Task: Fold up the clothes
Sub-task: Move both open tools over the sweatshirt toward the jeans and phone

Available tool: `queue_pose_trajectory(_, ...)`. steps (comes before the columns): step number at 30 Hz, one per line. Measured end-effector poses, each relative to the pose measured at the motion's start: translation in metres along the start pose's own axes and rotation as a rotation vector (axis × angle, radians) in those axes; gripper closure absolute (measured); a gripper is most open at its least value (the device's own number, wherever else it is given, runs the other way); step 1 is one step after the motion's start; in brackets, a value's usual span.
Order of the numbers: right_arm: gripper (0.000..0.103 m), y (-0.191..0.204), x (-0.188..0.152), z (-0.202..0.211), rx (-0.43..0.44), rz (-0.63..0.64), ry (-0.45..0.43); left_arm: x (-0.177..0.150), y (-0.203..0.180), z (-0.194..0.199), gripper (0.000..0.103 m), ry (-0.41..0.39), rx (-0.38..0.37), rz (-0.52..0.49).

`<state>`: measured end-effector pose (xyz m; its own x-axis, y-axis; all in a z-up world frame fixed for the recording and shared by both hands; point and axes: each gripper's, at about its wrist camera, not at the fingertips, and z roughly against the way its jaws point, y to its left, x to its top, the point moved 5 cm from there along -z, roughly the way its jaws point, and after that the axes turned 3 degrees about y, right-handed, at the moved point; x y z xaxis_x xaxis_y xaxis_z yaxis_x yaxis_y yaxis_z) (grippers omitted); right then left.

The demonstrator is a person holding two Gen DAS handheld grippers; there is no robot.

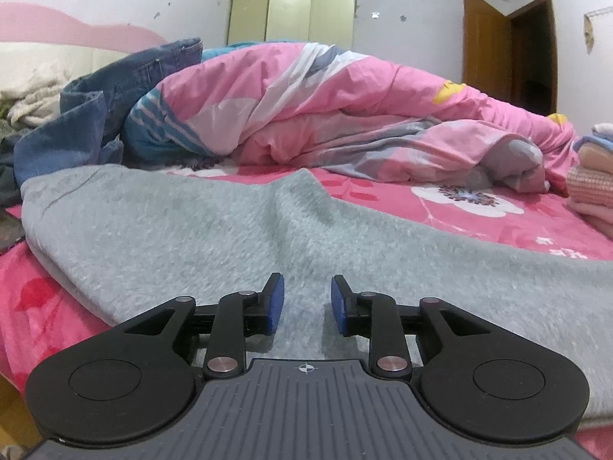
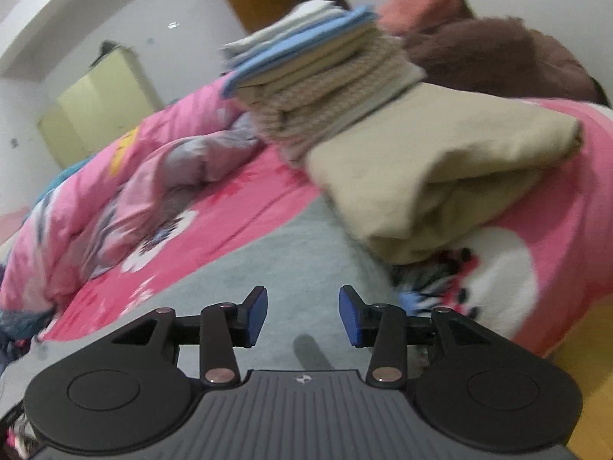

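Note:
A grey fleece garment (image 1: 237,226) lies spread flat on the pink flowered bed sheet (image 1: 498,226). My left gripper (image 1: 307,297) is open and empty, low over the garment's near part. In the right wrist view the same grey garment (image 2: 291,268) runs under my right gripper (image 2: 303,314), which is open and empty just above it. A folded beige garment (image 2: 440,176) lies right ahead of the right gripper, with a stack of folded clothes (image 2: 318,76) on and behind it.
A crumpled pink duvet (image 1: 345,115) fills the back of the bed. Blue jeans (image 1: 115,92) and white clothes (image 1: 34,92) are piled at the far left. The folded stack also shows in the left wrist view (image 1: 590,180). Brown and coral clothes (image 2: 490,50) lie behind the stack.

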<state>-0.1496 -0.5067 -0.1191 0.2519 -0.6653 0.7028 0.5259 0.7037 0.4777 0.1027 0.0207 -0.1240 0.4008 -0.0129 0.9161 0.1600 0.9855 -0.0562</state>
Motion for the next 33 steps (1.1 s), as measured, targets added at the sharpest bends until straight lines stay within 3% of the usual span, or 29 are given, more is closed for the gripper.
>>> queue_pose_trajectory(5, 0.058, -0.014, -0.013, 0.007, 0.024, -0.058, 0.004, -0.001, 0.007, 0.01, 0.076, 0.006, -0.001, 0.029)
queue_pose_trajectory(9, 0.058, 0.007, -0.018, 0.012, 0.109, -0.023, 0.008, 0.003, 0.022, 0.026, 0.075, -0.002, 0.008, 0.079)
queue_pose_trajectory(16, 0.058, 0.113, -0.03, -0.014, 0.339, 0.181, 0.087, 0.018, 0.086, 0.04, 0.061, -0.013, 0.117, 0.259)
queue_pose_trajectory(23, 0.058, 0.233, -0.072, -0.072, 0.576, 0.333, 0.254, 0.026, 0.181, 0.018, 0.053, 0.055, 0.223, 0.512)
queue_pose_trajectory(27, 0.058, 0.279, -0.098, -0.097, 0.647, 0.392, 0.325, 0.018, 0.22, -0.001, 0.053, 0.092, 0.207, 0.663)
queue_pose_trajectory(33, 0.058, 0.309, -0.118, -0.117, 0.69, 0.409, 0.377, 0.017, 0.247, -0.022, 0.051, 0.052, 0.159, 0.809)
